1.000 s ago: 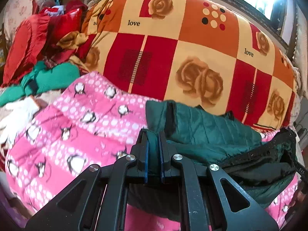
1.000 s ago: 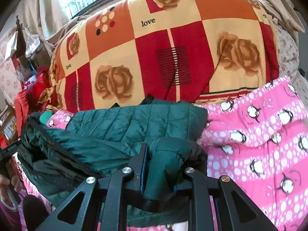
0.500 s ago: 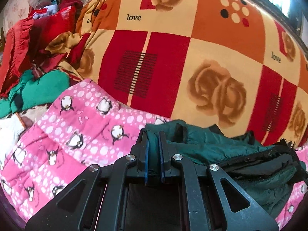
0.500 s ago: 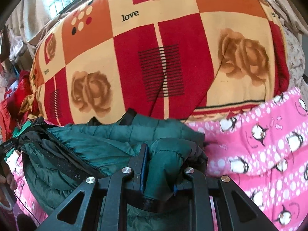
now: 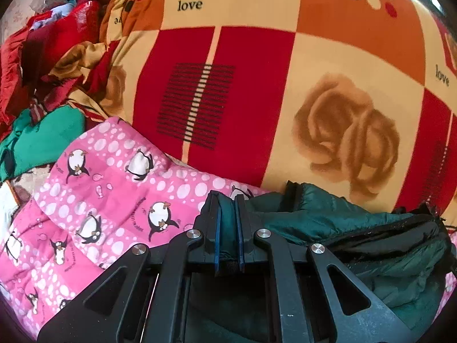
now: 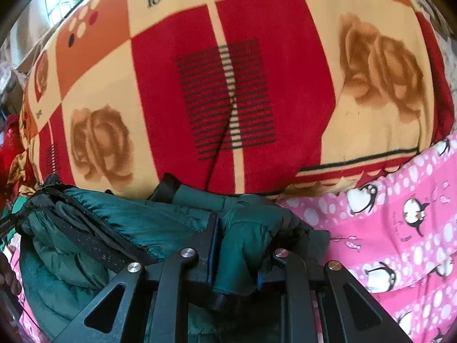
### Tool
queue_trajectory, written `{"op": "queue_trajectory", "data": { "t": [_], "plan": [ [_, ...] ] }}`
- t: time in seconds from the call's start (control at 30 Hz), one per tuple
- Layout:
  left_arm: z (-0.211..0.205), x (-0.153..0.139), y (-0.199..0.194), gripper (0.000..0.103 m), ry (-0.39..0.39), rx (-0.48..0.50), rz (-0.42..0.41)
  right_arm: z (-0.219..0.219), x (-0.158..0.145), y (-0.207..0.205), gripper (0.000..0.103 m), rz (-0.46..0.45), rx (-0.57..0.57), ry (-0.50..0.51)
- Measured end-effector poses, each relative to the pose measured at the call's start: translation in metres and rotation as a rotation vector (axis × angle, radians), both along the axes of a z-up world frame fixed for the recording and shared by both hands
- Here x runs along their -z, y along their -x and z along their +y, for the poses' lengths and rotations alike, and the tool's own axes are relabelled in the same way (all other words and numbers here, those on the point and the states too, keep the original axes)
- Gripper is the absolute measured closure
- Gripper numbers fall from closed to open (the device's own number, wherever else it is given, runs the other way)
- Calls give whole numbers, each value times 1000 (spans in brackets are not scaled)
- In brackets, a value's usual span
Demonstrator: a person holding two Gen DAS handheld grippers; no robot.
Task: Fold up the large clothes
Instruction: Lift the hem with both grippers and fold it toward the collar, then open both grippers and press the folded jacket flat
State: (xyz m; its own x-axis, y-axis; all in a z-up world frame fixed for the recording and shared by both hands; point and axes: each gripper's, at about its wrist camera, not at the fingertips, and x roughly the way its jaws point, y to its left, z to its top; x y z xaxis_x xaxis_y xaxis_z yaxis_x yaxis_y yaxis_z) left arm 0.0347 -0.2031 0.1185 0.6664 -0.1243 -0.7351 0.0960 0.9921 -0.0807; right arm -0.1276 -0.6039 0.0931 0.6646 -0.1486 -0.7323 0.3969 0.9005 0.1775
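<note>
A dark green quilted jacket (image 5: 342,228) (image 6: 120,228) hangs bunched between both grippers, low over a pink penguin-print quilt (image 5: 108,188) (image 6: 400,228). My left gripper (image 5: 228,200) is shut on a thin fold of the jacket's edge. My right gripper (image 6: 242,223) is shut on a thicker puffy wad of the same jacket, which bulges between and over its fingers. The jacket's black inner lining and zipper edge (image 6: 94,243) show at the left of the right wrist view. Its far edge lies close to a big rolled blanket.
A big rolled blanket (image 5: 285,85) (image 6: 228,85) in red, orange and cream with roses fills the back. Red cloth (image 5: 51,43) and a green garment (image 5: 42,140) are piled at the far left. A hand (image 6: 8,277) shows at the left edge.
Both grippers have carried the jacket forward and down toward the rolled blanket, which now looms much larger. The jacket has sunk lower over the pink quilt. Both grips are unchanged.
</note>
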Motion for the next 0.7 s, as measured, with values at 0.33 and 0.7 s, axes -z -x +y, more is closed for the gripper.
{"op": "queue_trajectory", "data": {
  "t": [0.33,0.7],
  "plan": [
    [0,16,-7,90,23,13,15,-1,26,-9,80,0,17,-7],
    [50,-31,20,21,264,39,-63,-6,4,9,20,-115,18,-123]
  ]
}}
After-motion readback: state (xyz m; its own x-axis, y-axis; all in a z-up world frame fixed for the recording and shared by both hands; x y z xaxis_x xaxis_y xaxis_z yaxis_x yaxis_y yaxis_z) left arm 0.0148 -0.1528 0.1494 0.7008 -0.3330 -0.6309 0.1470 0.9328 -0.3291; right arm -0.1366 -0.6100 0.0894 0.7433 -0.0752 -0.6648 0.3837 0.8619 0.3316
